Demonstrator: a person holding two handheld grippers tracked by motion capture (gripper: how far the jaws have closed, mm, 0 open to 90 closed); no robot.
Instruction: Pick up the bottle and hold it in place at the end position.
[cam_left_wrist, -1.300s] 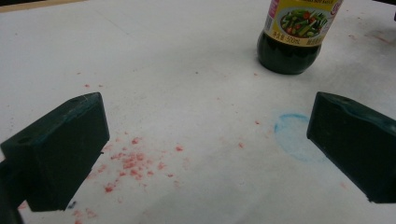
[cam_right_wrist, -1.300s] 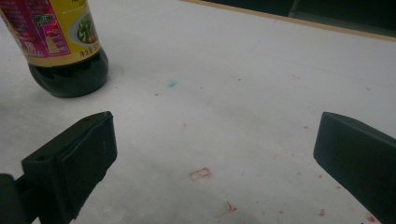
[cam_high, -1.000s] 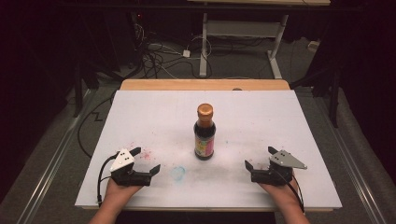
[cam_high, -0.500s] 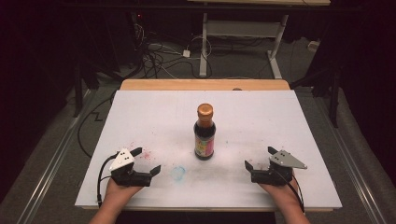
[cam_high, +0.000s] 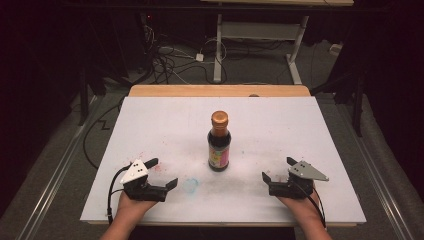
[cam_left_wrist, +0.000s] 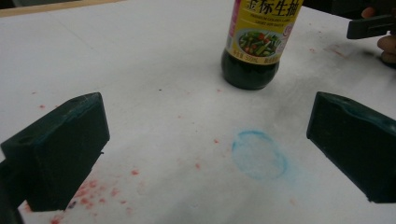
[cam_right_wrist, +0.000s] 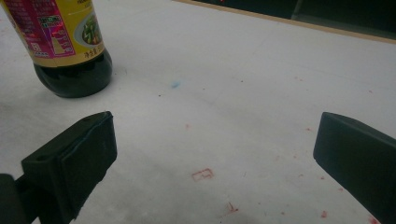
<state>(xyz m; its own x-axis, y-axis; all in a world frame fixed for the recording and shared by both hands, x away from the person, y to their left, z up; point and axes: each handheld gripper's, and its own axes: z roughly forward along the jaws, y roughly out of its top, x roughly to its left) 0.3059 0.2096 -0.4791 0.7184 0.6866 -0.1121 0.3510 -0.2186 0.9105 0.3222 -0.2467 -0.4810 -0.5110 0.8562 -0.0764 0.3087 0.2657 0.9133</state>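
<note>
A dark sauce bottle (cam_high: 219, 142) with a brown cap and a yellow and pink label stands upright in the middle of the white table (cam_high: 280, 125). My left gripper (cam_high: 161, 174) rests near the front left, open, jaws wide apart with nothing between them. At the front right my right gripper (cam_high: 278, 168) is open too and holds nothing. In the left gripper view the bottle (cam_left_wrist: 259, 42) stands ahead, beyond a blue ring stain (cam_left_wrist: 259, 154). The right gripper view has the bottle (cam_right_wrist: 65, 42) at its upper left.
Red specks and a blue smudge (cam_high: 190, 185) mark the white surface. A wooden strip (cam_high: 220, 90) runs along the table's far edge. Beyond it, cables (cam_high: 175, 55) and white desk legs (cam_high: 295, 50) lie on the dark floor.
</note>
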